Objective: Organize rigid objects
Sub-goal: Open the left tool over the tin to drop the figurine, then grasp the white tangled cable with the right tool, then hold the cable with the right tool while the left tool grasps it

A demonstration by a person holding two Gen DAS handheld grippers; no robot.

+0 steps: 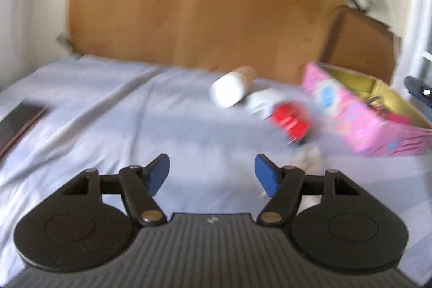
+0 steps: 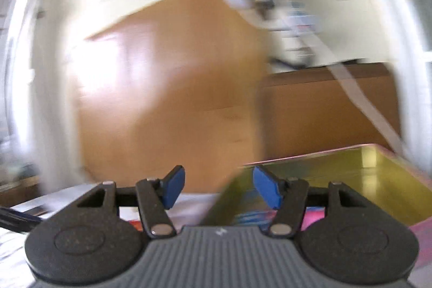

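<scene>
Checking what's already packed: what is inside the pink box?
The pink box shows a gold lining and something pink and dark at its near end, too blurred to identify. Its walls hide the rest.

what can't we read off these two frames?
- Left wrist: motion blur leaves the red object and the white item behind it unidentifiable.
- Left wrist: pink box contents mostly hidden by its wall.
- Right wrist: heavy blur; box interior partly blocked by the right gripper.

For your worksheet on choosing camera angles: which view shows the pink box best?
The left wrist view: the pink box shows its patterned outer wall, open top and gold inside, lying on the bedsheet beside a red object. The right wrist view catches only its blurred gold interior, close up.
</scene>
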